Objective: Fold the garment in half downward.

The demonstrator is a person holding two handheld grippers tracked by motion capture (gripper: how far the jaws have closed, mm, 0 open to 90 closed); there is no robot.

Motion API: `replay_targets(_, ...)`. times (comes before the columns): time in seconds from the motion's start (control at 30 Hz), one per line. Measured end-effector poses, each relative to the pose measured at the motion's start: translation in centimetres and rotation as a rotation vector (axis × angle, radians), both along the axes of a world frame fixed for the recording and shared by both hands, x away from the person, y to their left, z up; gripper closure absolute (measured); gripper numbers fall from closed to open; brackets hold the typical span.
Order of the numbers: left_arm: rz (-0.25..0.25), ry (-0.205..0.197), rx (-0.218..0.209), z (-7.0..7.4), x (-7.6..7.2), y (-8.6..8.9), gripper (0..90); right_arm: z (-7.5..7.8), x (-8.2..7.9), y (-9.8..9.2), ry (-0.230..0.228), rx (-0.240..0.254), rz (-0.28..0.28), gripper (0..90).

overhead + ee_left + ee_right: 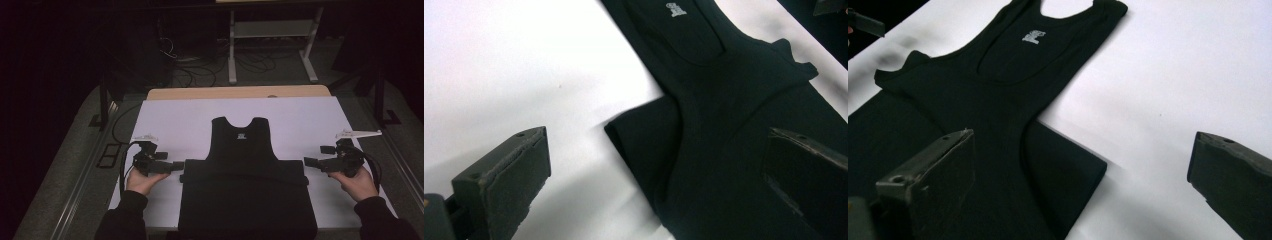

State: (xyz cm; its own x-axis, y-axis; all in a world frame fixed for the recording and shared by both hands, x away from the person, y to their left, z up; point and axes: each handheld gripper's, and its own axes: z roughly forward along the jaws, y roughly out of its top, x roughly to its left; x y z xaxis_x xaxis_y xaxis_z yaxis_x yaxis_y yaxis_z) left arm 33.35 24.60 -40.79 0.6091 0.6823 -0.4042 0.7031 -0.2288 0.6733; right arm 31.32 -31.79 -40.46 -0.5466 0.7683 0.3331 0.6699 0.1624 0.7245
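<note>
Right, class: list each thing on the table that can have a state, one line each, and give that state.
Black tank top: lying flat on the white sheet, lower part folded up, label showing at the neck.
Left gripper: jaws open, empty, beside the fold's left corner.
Right gripper: jaws open, empty, beside the fold's right corner.

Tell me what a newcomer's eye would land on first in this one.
First the black tank top, lying flat in the middle of the white table cover, neck toward the far edge, its lower part folded into a wide band across the near half. Next the two claws flanking that band: the left claw at its left corner and the right claw at its right corner, both open and holding nothing.
</note>
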Motion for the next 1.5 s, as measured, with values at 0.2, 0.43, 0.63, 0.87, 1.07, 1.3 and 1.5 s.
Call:
replay_targets(0.2, -0.016, -0.011, 0.001, 0.8, 0.4, -0.2, 0.0, 0.6, 1.0, 0.0, -0.007, 0.003, 0.007, 0.0)
replay_targets(0.43, -0.034, -0.012, 0.003, 1.7, 1.1, -0.4, 0.0, 1.3, 1.9, 0.0, -0.028, -0.004, 0.009, 0.0)
replay_targets(0.63, -0.057, -0.026, 0.031, 2.9, 2.0, -1.1, 0.0, 2.1, 3.0, 0.1, -0.023, -0.009, 0.021, 0.0)
replay_targets(0.87, -0.062, -0.049, 0.015, 4.6, 3.1, -1.3, 0.0, 3.1, 4.0, 0.5, -0.032, -0.023, 0.030, 0.0)
replay_targets(1.07, -0.064, -0.061, 0.011, 5.9, 3.8, -1.5, 0.0, 3.9, 4.6, 0.9, -0.046, -0.027, 0.041, 0.0)
replay_targets(1.3, -0.064, -0.068, 0.021, 6.2, 4.4, -1.5, 0.0, 4.7, 5.2, 1.1, -0.062, -0.037, 0.048, 0.0)
replay_targets(1.5, -0.070, -0.066, 0.030, 6.4, 5.1, -1.7, 0.0, 5.1, 6.0, 1.1, -0.056, -0.048, 0.050, 0.0)
